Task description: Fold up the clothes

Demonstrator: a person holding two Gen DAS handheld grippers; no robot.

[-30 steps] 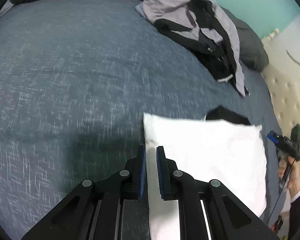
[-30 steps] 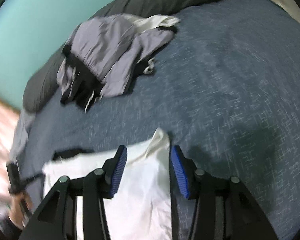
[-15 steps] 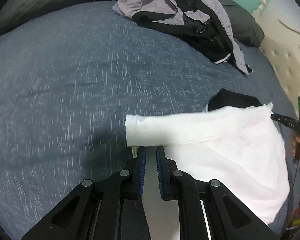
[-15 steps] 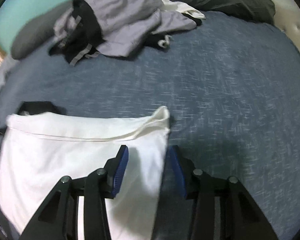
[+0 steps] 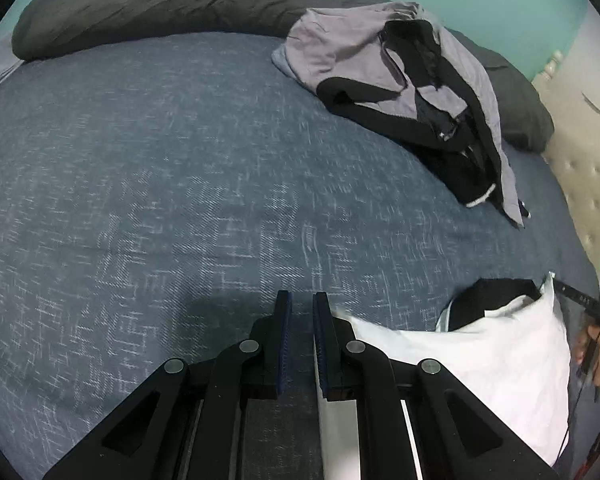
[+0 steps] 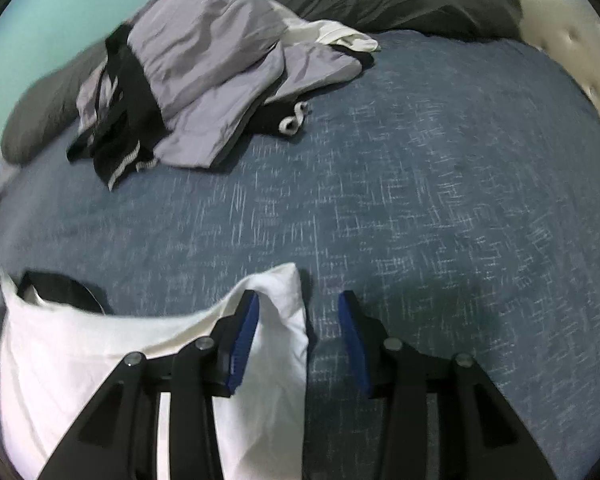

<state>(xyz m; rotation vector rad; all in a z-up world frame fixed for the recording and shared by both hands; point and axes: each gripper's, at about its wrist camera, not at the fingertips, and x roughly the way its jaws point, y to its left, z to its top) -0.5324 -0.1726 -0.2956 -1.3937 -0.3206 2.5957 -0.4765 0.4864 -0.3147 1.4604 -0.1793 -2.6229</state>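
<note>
A folded white garment point(image 5: 480, 356) lies on the blue bedspread point(image 5: 180, 200), with a black garment point(image 5: 488, 296) sticking out from under its far edge. My left gripper point(image 5: 300, 308) hovers just left of the white cloth. Its jaws are shut to a narrow slit with only bedspread showing between them. In the right wrist view the white garment point(image 6: 100, 352) fills the lower left. My right gripper point(image 6: 298, 308) is open over its right corner. That corner lies between the fingers, next to the left one, and the pads are not pressing on it.
A pile of grey and black clothes point(image 5: 400, 80) sits at the far side of the bed, the same pile point(image 6: 204, 80) showing in the right wrist view. Dark pillows point(image 5: 140, 0) line the back. A cream tufted headboard point(image 5: 580, 160) stands at the right. A hand point(image 5: 592, 356) is at the right edge.
My left gripper has slid left off the white garment, which now lies to its right. My right gripper has sunk and turned over the cloth's corner, its jaws slightly narrower.
</note>
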